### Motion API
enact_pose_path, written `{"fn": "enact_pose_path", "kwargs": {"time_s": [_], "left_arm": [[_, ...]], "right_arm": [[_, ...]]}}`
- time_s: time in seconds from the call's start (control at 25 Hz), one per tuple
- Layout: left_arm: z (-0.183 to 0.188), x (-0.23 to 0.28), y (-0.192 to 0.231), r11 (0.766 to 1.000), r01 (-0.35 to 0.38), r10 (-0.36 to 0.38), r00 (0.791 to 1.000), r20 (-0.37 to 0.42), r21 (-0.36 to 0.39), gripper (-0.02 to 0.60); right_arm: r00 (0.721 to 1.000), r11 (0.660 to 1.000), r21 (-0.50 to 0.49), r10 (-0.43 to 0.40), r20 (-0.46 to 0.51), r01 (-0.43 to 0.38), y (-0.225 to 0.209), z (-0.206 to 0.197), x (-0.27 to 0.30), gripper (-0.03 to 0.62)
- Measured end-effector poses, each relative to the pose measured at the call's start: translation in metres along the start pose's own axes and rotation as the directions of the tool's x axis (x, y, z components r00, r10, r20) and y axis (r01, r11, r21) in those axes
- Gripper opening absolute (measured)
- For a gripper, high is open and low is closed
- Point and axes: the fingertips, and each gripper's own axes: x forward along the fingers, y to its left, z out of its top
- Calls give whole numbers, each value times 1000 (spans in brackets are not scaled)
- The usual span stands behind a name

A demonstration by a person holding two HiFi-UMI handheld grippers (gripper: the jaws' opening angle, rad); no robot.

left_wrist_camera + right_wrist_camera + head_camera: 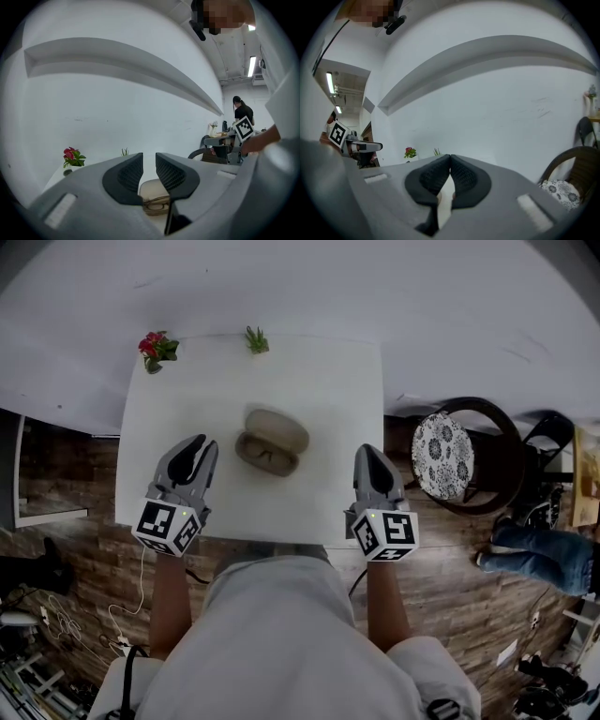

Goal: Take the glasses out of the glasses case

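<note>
An open beige glasses case (272,441) lies in the middle of the white table (328,399), lid tipped back toward the wall. Thin-framed glasses (265,457) rest in its lower half. In the left gripper view the case (151,190) and glasses (157,203) show just beyond the jaws. My left gripper (194,444) hovers left of the case, jaws a little apart and empty (149,161). My right gripper (367,454) is right of the case near the table's edge, its tips (450,161) pressed together on nothing.
A pink flower pot (157,350) and a small green plant (257,339) stand at the table's far edge by the wall. A dark chair with a patterned cushion (444,454) is right of the table. A person's legs in jeans (536,555) are farther right.
</note>
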Motion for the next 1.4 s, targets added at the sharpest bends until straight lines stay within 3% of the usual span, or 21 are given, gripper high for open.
{"fn": "enact_pose_path", "kwargs": {"time_s": [0.4,0.64,0.76,0.96,1.16,1.4], "left_arm": [[-10,28,-5,991,124,-122,991,-62,41,84],[-19,43,-17,967,233,-218,966,-142,104,89],[-32,52,-29,935,322,-284,930,-231,147,89],[-58,67,-50,857,462,-360,854,-375,230,89],[-74,83,-61,812,536,-404,802,-441,232,92],[-102,98,-68,729,632,-409,711,-573,263,94]], "right_arm": [[998,998,-7,-57,-17,57,-7,-6,-1,3],[997,997,-2,-75,-22,75,-13,-9,-1,3],[996,997,-1,-83,-14,83,-16,-8,-1,3],[996,996,3,-92,-13,92,-20,-9,1,3],[993,994,0,-113,-14,113,-30,-11,0,3],[991,991,9,-132,-26,133,-43,-14,-1,3]]}}
